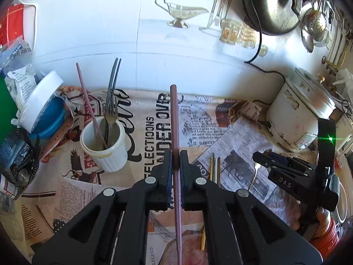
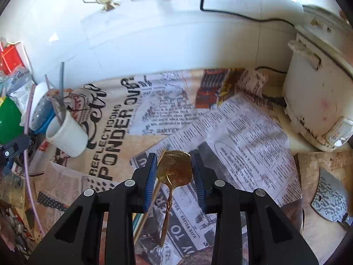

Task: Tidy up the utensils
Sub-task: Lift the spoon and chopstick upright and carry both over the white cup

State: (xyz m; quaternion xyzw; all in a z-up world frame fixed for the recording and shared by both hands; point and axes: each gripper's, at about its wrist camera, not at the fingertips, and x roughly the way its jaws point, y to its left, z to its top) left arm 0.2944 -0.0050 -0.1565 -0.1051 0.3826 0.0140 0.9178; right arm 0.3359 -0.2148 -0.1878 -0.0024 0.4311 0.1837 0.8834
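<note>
My left gripper [image 1: 175,161] is shut on a long pink chopstick [image 1: 175,119] that points forward above the newspaper. A white ribbed cup [image 1: 106,148] stands to its left and holds a second pink chopstick [image 1: 88,101], forks and dark utensils. My right gripper [image 2: 174,172] is around the bowl of a gold spoon [image 2: 175,170]; the jaws stand at its edges, and I cannot tell if they touch it. The right gripper also shows in the left wrist view [image 1: 260,156]. More chopsticks [image 1: 215,170] lie on the paper. The cup also shows in the right wrist view [image 2: 68,137].
Newspaper [image 1: 198,121] covers the counter. A white rice cooker [image 1: 300,112] stands at the right. A blue-and-white container [image 1: 42,108] and bags crowd the left. A patterned cleaver blade [image 2: 331,198] lies on a wooden board at the right. A tiled wall [image 1: 110,22] is behind.
</note>
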